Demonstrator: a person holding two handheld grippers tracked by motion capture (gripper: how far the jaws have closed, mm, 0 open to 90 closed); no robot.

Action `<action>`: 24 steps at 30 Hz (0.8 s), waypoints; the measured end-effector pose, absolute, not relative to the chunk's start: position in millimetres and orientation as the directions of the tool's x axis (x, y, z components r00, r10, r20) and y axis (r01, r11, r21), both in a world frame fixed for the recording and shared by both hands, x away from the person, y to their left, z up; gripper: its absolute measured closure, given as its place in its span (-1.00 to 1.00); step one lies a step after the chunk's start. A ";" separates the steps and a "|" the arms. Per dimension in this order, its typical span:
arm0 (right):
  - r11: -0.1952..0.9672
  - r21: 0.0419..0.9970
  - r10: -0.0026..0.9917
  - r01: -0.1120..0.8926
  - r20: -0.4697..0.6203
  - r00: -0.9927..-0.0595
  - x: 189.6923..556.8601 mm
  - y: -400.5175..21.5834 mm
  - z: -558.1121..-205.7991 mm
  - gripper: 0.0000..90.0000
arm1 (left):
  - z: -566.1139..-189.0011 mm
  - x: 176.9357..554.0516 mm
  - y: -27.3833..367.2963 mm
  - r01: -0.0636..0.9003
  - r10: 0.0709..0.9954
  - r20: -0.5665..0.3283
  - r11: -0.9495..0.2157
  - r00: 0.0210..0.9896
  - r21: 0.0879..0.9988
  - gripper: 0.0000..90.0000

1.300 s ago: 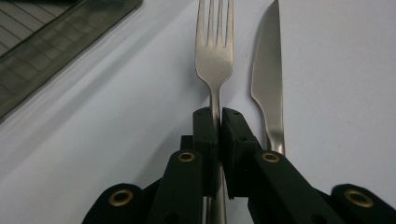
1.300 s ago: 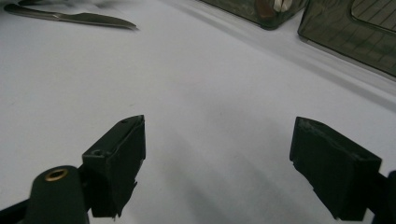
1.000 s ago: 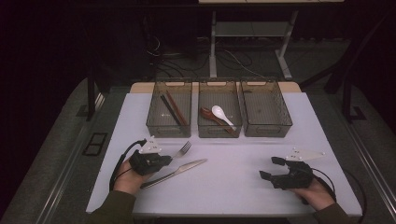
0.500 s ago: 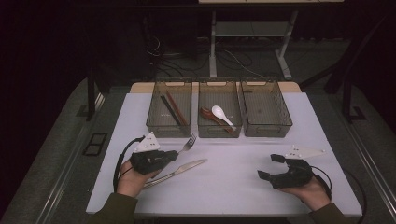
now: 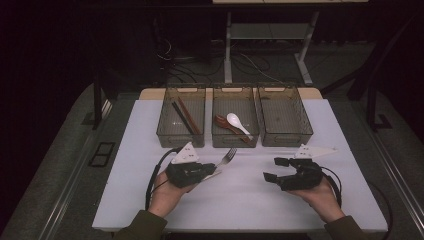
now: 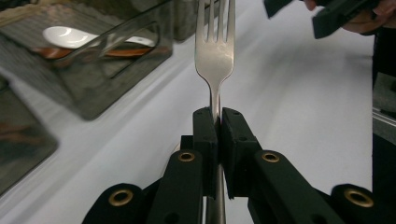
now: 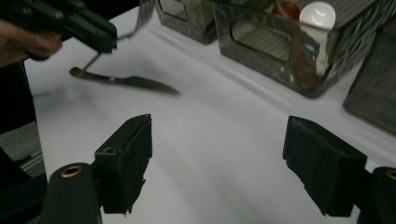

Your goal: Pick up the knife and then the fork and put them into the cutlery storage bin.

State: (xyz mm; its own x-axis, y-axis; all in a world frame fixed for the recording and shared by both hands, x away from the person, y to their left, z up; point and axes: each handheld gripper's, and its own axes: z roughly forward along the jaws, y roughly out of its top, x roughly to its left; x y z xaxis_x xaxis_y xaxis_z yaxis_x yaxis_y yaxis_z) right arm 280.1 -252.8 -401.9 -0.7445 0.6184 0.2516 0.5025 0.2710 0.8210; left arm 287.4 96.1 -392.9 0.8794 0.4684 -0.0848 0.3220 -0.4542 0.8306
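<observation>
At the lower middle of the high view, the person's two hands hold the grippers over the white table [image 5: 125, 195]. The left gripper [image 5: 212, 171] sits left of centre, its jaws clamped tight on the handle of a metal fork [image 5: 227, 157], whose tines point up and right toward the bins. In the left gripper view the fork [image 6: 215, 51] rises straight up from the closed pads, clear of the table. A knife [image 7: 123, 81] lies flat on the table at the upper left of the right gripper view, just below the left gripper. The right gripper [image 5: 273, 169], right of centre, holds nothing; its jaws stand wide apart and have just been closing a little. Farther up, three clear bins stand side by side: the left bin [image 5: 166, 132] holds chopsticks [image 5: 184, 117], the middle bin [image 5: 235, 141] a white spoon [image 5: 236, 121] and a brown spoon [image 5: 223, 122], with the right bin [image 5: 285, 139] beside them.
</observation>
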 end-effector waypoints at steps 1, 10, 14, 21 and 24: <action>0.262 0.824 0.611 0.503 0.262 -0.747 281.6 -251.2 -400.1 -0.42 | -393.4 287.9 91.7 0.320 0.462 -0.086 -0.456 0.882 0.830 0.88; 0.227 0.852 0.576 0.472 0.273 -0.770 295.3 -229.1 -388.2 -0.24 | -396.9 294.2 61.2 0.292 0.435 -0.059 -0.491 0.898 0.821 0.88; 0.216 0.857 0.573 0.469 0.277 -0.771 302.8 -220.8 -386.1 -0.06 | -398.4 294.2 51.8 0.287 0.437 -0.049 -0.498 0.898 0.818 0.88; 0.201 0.854 0.575 0.479 0.293 -0.764 314.6 -211.8 -389.4 0.35 | -398.1 291.4 51.9 0.273 0.451 -0.020 -0.502 0.892 0.821 0.88; 0.203 0.848 0.571 0.490 0.304 -0.763 315.4 -208.4 -390.4 0.52 | -397.8 291.2 52.8 0.272 0.453 -0.018 -0.501 0.891 0.821 0.88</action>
